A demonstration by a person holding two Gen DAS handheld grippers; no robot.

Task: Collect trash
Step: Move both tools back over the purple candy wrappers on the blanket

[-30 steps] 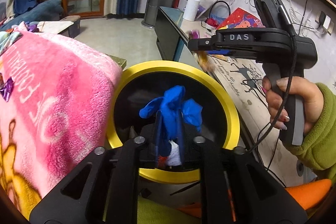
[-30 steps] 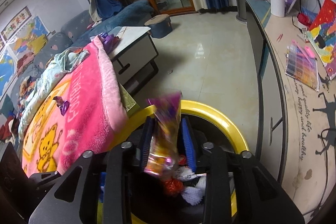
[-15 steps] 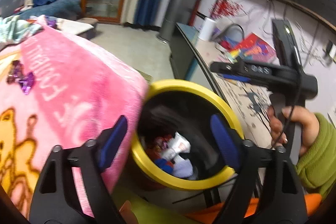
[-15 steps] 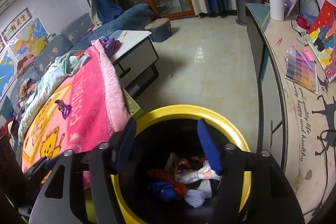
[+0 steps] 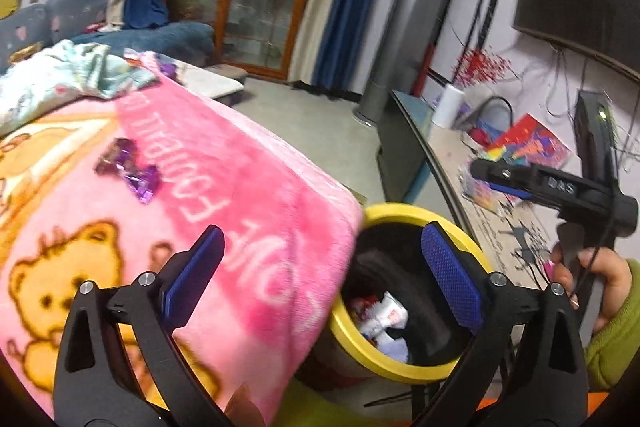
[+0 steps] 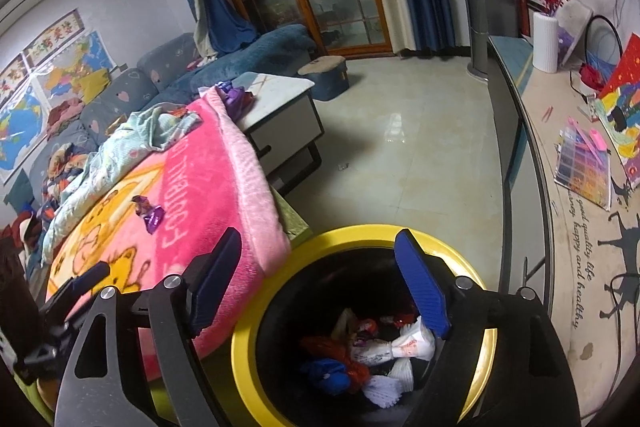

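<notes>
A yellow-rimmed black trash bin (image 5: 404, 213) (image 6: 360, 233) holds several wrappers, among them a blue one (image 6: 326, 373) and white ones (image 6: 404, 345). My left gripper (image 5: 320, 267) is open and empty, over the edge of the pink blanket (image 5: 240, 195) beside the bin. My right gripper (image 6: 320, 279) is open and empty above the bin; it also shows in the left wrist view (image 5: 560, 187). A purple foil wrapper (image 5: 128, 171) (image 6: 150, 213) lies on the pink blanket.
A crumpled light-green cloth (image 6: 132, 143) lies further back on the blanket. More purple wrappers (image 6: 236, 95) sit on a white low table (image 6: 276, 95). A long side counter (image 6: 580, 187) with papers and a white vase (image 6: 545, 41) runs along the right.
Both grippers opened and dropped their trash, a blue wrapper from the left and a purple-gold one from the right, into the bin. The left gripper has swung left toward the pink blanket.
</notes>
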